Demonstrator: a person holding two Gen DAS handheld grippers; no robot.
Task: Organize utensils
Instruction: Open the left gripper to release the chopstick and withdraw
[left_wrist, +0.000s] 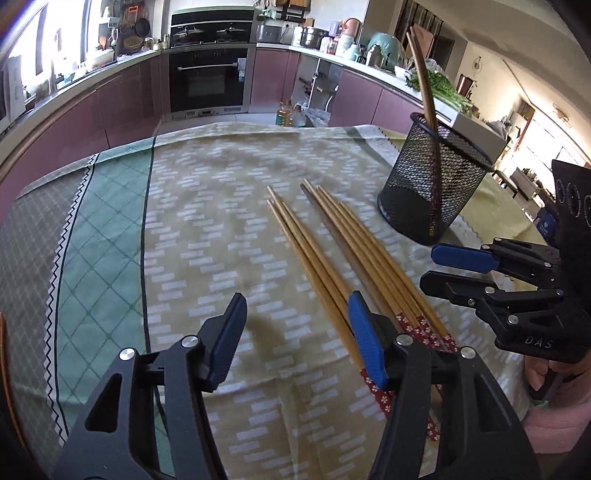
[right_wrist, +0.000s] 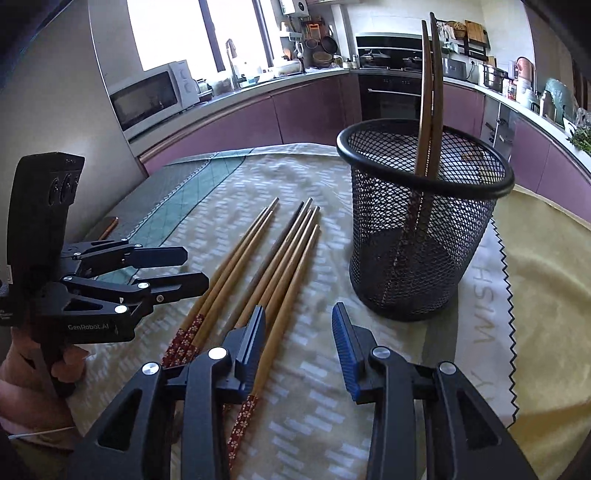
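Note:
Several bamboo chopsticks with red flowered ends lie side by side on the patterned tablecloth. A black mesh cup stands to their right, with two dark chopsticks upright in it. My left gripper is open low over the cloth; its right finger covers the left chopsticks' handle ends and bare cloth lies between the fingers. My right gripper is open just right of the bundle, its left finger over the rightmost chopstick.
A yellow cloth with a zigzag edge lies right of the cup. A thin brown stick rests near the table's left edge. Purple kitchen cabinets and an oven stand beyond the table. A hand holds the left gripper.

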